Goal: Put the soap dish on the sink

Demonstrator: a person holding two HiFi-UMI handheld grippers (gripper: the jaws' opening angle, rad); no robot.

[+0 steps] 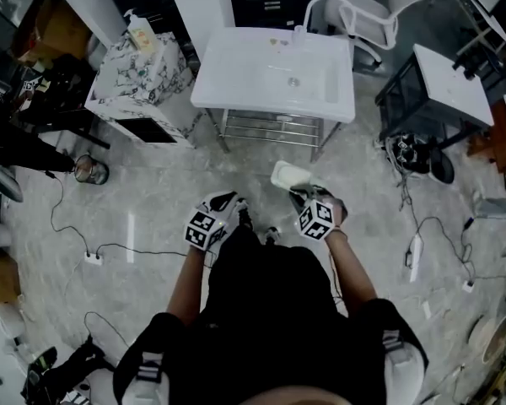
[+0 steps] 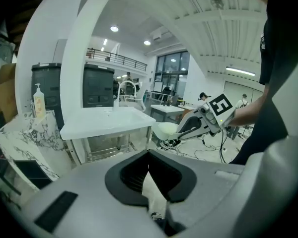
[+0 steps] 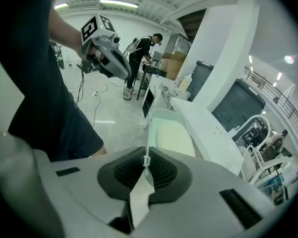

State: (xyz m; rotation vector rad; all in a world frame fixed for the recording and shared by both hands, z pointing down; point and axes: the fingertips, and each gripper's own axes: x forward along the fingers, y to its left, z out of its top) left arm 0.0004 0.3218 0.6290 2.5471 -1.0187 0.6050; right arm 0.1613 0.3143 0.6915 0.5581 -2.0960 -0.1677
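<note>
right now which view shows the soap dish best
The right gripper view: the soap dish fills its centre, rim pinched in the right gripper. The head view shows it small, short of the sink. The left gripper view shows it small, side-on.

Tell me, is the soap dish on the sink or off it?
Off it. The right gripper is shut on the soap dish, held above the floor before the sink.
</note>
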